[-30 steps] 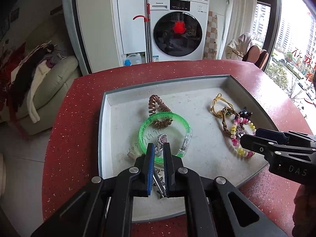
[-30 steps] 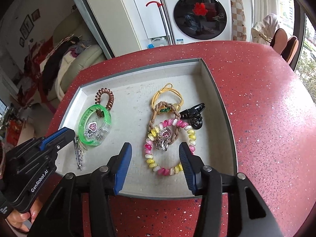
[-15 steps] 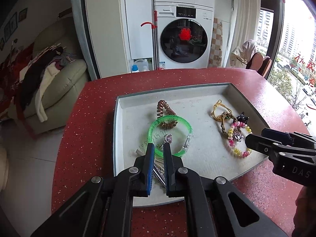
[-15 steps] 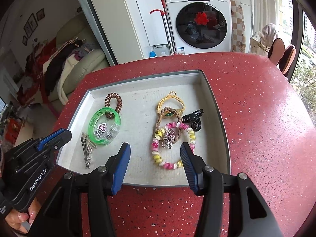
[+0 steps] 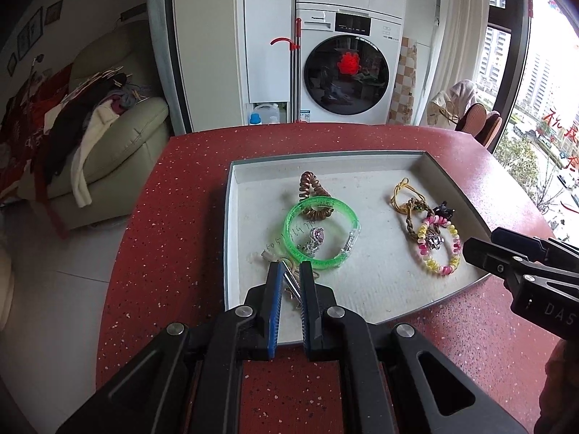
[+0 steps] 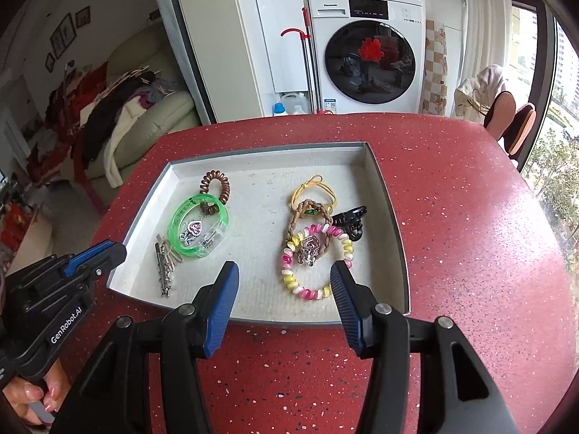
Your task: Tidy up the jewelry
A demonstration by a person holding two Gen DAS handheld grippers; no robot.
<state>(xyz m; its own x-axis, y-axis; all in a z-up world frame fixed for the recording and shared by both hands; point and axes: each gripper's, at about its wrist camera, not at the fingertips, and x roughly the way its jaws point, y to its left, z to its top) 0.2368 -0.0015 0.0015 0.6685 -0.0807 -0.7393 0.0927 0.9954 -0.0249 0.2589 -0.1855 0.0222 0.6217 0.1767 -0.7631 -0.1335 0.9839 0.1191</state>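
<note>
A grey tray (image 5: pixel 231 231) (image 6: pixel 389 202) on the red table holds the jewelry. On its left lie a green bangle (image 5: pixel 289 229) (image 6: pixel 177 222) around a silver pendant (image 5: pixel 314 242), a brown coil tie (image 5: pixel 312 184) (image 6: pixel 217 184) and silver hair clips (image 6: pixel 163 271). On its right lie a pink-yellow coil bracelet (image 5: pixel 439 249) (image 6: pixel 311 258), a braided cord (image 6: pixel 307 209), a yellow tie (image 6: pixel 313 188) and a black claw clip (image 6: pixel 349 220). My left gripper (image 5: pixel 290 269) is narrowly open and empty above the hair clips. My right gripper (image 6: pixel 284 271) is open and empty before the coil bracelet.
The red speckled table (image 6: pixel 470 235) ends at a curved edge on the left. A sofa with clothes (image 5: pixel 108 137) stands beyond it. A washing machine (image 6: pixel 369 58) is at the back. Chairs (image 6: pixel 510 115) stand by the window at right.
Both grippers have pulled back and up from the tray, which now looks smaller and farther. The jewelry has not moved.
</note>
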